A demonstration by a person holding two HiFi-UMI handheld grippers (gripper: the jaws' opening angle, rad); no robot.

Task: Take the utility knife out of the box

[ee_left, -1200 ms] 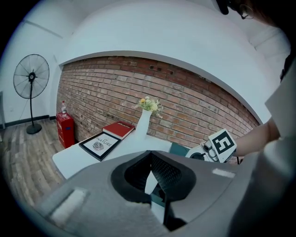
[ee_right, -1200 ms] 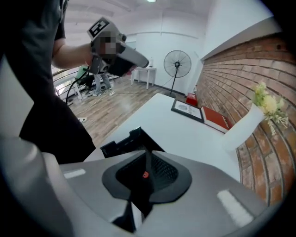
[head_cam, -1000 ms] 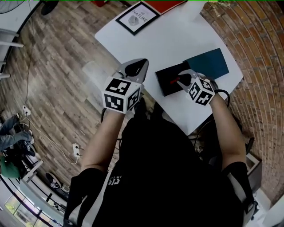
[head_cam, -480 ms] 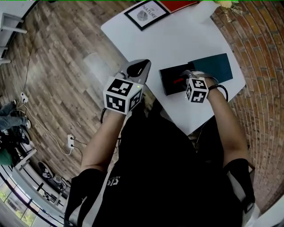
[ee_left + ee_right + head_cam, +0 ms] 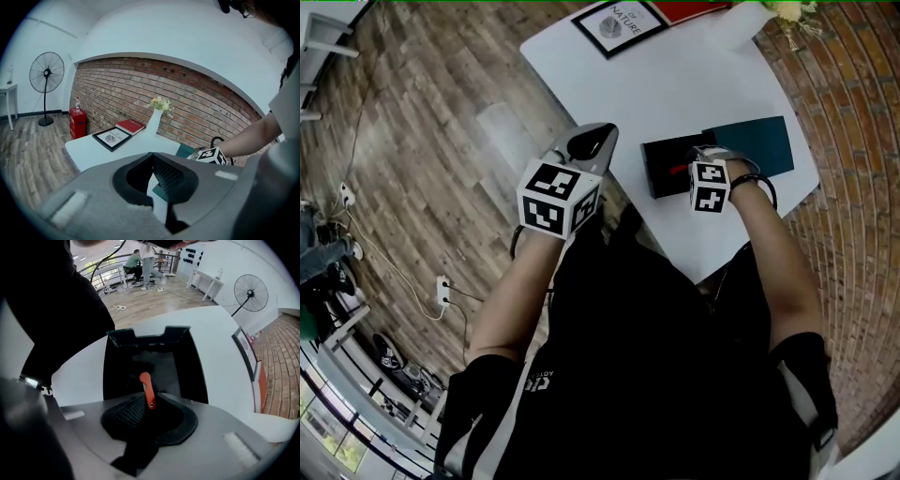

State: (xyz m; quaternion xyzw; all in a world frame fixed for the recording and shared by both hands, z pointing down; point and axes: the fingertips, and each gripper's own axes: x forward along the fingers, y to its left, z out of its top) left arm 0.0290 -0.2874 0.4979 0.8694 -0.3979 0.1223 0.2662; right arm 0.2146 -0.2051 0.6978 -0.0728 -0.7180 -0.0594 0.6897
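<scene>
Utility knife (image 5: 146,389), orange, clamped between the jaws of the right gripper (image 5: 148,404), tip pointing out over the dark inside of the open black box (image 5: 190,376). Teal lid (image 5: 759,141) flat just beside the box, on the side away from the left gripper (image 5: 152,161). Left gripper pinched together on nothing, off the box's left end, at the edge of the white table (image 5: 675,84).

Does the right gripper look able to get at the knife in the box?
Likely yes: the box is open with nothing over the knife, and the right gripper's jaws sit closed on its orange handle.
</scene>
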